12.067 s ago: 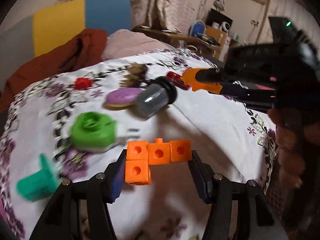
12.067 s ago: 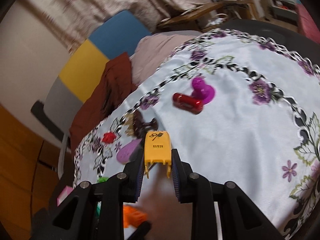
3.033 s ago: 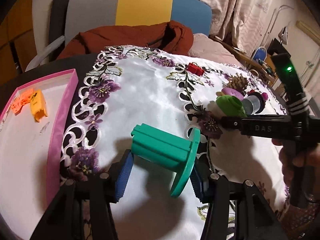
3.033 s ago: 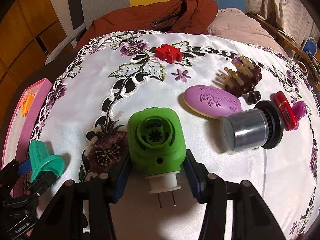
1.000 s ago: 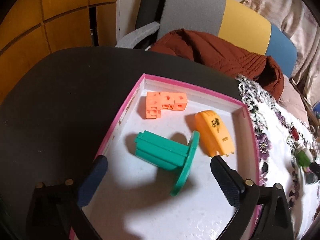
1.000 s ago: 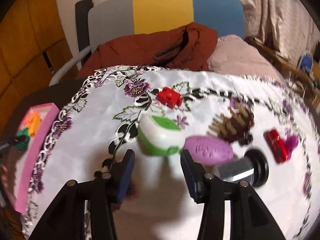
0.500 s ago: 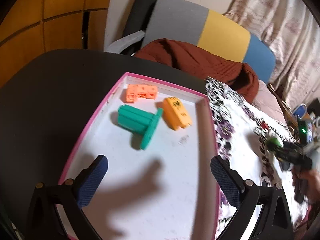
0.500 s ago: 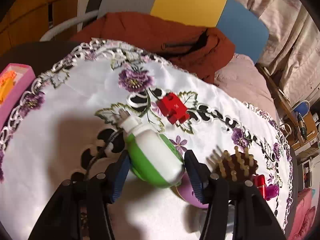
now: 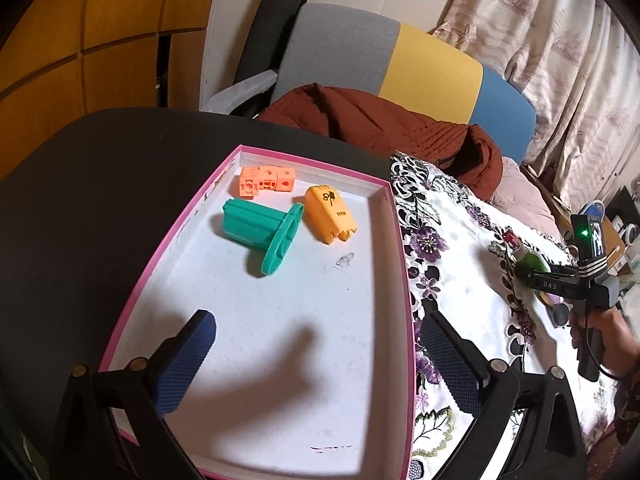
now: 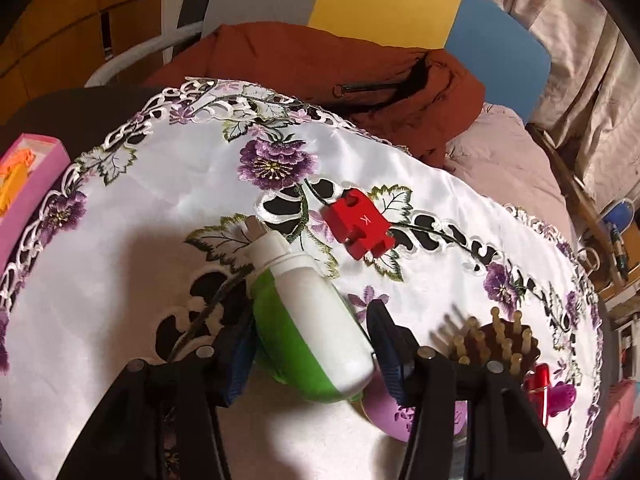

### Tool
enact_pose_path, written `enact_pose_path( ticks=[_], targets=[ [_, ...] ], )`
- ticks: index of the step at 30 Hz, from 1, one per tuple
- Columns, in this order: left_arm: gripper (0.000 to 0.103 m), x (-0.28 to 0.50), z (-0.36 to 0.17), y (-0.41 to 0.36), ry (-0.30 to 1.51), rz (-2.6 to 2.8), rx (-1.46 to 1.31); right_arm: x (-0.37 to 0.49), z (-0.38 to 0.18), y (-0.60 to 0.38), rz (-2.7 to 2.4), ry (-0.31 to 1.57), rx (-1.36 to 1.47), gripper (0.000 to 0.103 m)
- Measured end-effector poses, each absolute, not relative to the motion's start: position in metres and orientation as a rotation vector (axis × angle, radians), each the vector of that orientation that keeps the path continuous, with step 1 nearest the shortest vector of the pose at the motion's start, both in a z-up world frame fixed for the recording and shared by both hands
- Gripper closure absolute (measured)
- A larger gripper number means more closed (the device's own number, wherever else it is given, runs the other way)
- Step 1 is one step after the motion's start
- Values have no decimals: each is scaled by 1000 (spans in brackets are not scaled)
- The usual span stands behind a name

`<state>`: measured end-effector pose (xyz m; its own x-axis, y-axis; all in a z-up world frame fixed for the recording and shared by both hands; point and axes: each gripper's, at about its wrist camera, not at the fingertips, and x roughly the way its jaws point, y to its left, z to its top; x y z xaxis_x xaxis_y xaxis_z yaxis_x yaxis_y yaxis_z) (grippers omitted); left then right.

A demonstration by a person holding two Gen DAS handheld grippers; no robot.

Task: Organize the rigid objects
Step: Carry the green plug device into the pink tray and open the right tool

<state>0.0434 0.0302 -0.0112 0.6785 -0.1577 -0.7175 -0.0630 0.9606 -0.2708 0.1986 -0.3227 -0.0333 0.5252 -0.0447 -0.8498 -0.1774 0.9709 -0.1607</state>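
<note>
My left gripper (image 9: pixel 316 324) hangs open and empty over the near end of the pink-rimmed white tray (image 9: pixel 308 160). Inside the tray's far end lie a teal spool (image 9: pixel 256 226), joined orange cubes (image 9: pixel 266 181) and a yellow plastic piece (image 9: pixel 330 214). Over the flowered cloth, my right gripper (image 10: pixel 312 328) has its jaws closing on a green-and-white plug-in device (image 10: pixel 316 320). Both pads press its sides. It is held off the cloth, prongs pointing away. The left wrist view shows this gripper (image 9: pixel 528 270) far right, in a person's hand.
On the cloth lie a red block (image 10: pixel 360 224), a brown bristle brush (image 10: pixel 500 340), a purple oval (image 10: pixel 392 412) and small red (image 10: pixel 538 384) and magenta (image 10: pixel 562 396) pieces. A chair with a rust jacket (image 10: pixel 320 64) stands behind the black table (image 9: pixel 100 184).
The left gripper has drawn back and up from the teal spool, which stays in the tray. The right gripper has rolled and tilted the green device, so its white back now faces up.
</note>
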Motion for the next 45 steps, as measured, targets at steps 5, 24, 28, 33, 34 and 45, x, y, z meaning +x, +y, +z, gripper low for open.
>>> enact_pose_path(
  ticks=[5, 24, 28, 33, 34, 45],
  targets=[
    [0, 43, -15, 31, 840, -57, -295, 193, -30, -343, 98, 1017, -20, 50],
    [0, 31, -16, 36, 823, -48, -256, 166, 0, -228, 430, 1032, 237, 50],
    [0, 27, -14, 37, 820, -53, -248, 172, 5, -176, 487, 1053, 227, 50],
    [0, 22, -13, 41, 814, -48, -232, 185, 6, -124, 510, 1057, 194, 50],
    [0, 21, -12, 42, 813, -41, -227, 187, 6, -118, 511, 1058, 196, 50],
    [0, 11, -11, 46, 811, -54, -239, 219, -5, -79, 436, 1080, 147, 50]
  ],
)
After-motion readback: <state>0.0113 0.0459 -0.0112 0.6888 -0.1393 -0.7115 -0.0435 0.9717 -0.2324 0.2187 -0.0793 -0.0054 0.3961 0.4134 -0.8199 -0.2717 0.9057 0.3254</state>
